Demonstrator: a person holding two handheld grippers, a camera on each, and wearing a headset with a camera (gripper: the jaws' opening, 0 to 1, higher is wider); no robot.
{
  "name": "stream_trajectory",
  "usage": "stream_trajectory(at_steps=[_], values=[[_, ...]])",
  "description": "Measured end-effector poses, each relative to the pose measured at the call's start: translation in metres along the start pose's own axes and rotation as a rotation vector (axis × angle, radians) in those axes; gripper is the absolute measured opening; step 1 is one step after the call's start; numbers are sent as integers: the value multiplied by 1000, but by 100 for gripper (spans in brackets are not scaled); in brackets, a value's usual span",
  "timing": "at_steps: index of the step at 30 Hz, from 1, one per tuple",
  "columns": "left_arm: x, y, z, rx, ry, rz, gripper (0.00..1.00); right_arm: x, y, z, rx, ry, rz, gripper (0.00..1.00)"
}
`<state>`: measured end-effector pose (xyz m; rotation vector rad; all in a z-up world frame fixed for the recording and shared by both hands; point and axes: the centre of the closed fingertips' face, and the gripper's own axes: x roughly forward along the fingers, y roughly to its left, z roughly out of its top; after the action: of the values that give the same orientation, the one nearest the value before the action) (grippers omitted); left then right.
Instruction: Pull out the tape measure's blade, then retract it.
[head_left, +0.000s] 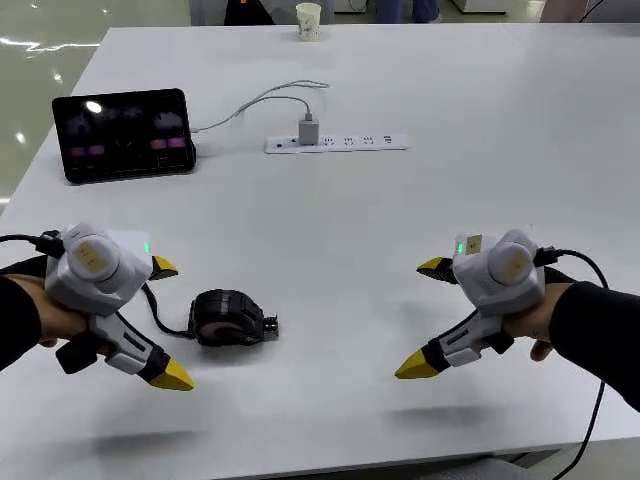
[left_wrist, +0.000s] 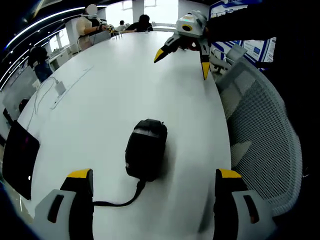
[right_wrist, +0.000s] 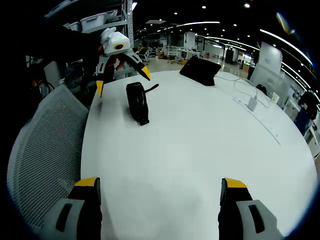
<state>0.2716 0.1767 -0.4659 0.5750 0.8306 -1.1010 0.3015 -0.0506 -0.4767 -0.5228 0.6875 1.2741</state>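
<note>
Both claws are spread wide with nothing gripped: the left claw and the right claw face each other across the white worktop. The tape measure, black, lies on its side just ahead of the left claw's jaws, touching neither. Its strap loops back toward that claw, and where it ends is hidden behind the claw's body. The small nub on the case's right end is too small to make out in the head view. Both sleeves are cut off at the frame sides.

Bare worktop lies between the tape measure and the right claw, which is well apart from it. The worktop's near edge runs just below both claws. In the gripper views a mesh chair sits just beyond that edge. Far back stand a dark tablet, a power strip with a charger plugged in, and a paper cup by the far edge.
</note>
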Motion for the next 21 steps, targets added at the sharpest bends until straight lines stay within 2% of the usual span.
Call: stream_trajectory(at_steps=[4,11,16,21], values=[[7,-1,6,20,11,-18,99,6,1,12,-30,-37,15,99],[20,-4,20,75,31,-38,99,22,3,24,-54,-44,49,99],[27,-5,28,91,32,-43,94,32,7,34,-85,-66,77,99],[34,-8,31,94,43,-63,91,41,10,43,-89,-74,95,99]])
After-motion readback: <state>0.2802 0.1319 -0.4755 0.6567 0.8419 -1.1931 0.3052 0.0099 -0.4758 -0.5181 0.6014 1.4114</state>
